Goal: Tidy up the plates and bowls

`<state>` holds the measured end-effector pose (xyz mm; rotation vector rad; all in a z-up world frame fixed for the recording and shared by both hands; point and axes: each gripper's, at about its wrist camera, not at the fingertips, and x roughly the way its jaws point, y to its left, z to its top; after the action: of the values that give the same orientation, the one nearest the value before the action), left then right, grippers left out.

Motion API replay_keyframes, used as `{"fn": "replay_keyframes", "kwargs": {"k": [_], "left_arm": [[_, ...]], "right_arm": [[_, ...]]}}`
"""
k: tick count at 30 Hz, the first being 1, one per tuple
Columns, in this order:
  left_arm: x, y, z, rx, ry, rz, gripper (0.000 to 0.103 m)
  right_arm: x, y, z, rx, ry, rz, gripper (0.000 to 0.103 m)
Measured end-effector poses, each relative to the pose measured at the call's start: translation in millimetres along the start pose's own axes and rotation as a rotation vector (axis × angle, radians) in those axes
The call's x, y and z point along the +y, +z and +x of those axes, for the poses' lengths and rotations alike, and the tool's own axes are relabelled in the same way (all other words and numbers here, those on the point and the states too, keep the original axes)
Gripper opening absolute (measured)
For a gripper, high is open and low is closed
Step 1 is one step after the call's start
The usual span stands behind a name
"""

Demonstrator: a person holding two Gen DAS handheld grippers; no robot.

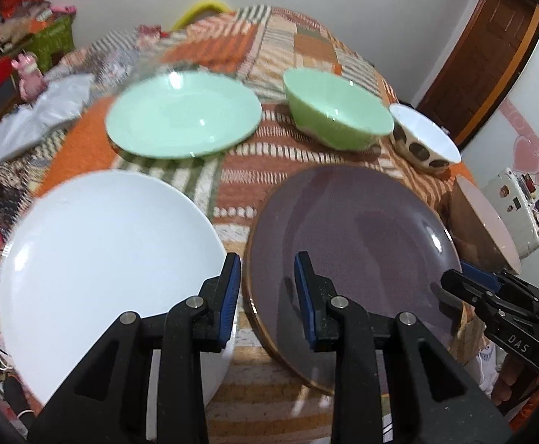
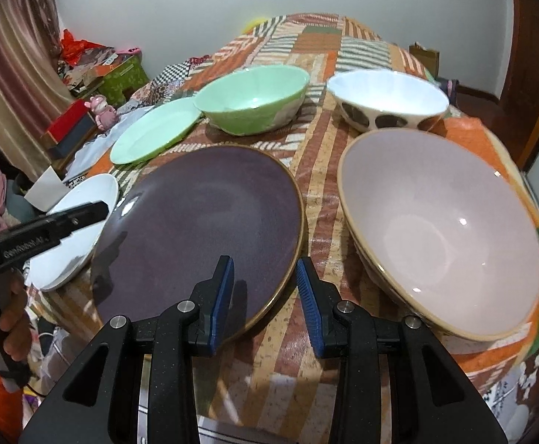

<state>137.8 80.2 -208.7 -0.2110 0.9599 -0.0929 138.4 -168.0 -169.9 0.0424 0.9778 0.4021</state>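
Both grippers hover empty, jaws seemingly nearly closed: the purple plate (image 2: 199, 229) on the patchwork bed lies between them, just ahead of the right gripper (image 2: 264, 288) and the left gripper (image 1: 267, 292).

Both grippers point downward, side by side: the left gripper (image 1: 267, 270) and right gripper (image 2: 264, 275) hold nothing, jaws nearly closed.

Both wrist cams look steeply down, close over table, sharing purple plate (image 1: 351, 255) (image 2: 199, 229).
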Motion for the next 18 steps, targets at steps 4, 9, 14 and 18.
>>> {"fn": "replay_keyframes", "kwargs": {"k": [4,9,14,18], "left_arm": [[1,1,-23,-0.060,0.018,0.001,0.039],[6,0,-50,-0.127,0.050,-0.006,0.044],[14,-3,-77,-0.199,0.098,-0.015,0.060],[26,-6,-94,-0.226,0.127,-0.027,0.064]], "right_arm": [[6,3,-14,-0.037,0.013,-0.021,0.034],[18,11,-26,-0.081,0.029,-0.054,0.040],[36,20,-33,-0.114,0.059,-0.101,0.044],[52,26,-33,-0.136,0.077,-0.137,0.051]]}}
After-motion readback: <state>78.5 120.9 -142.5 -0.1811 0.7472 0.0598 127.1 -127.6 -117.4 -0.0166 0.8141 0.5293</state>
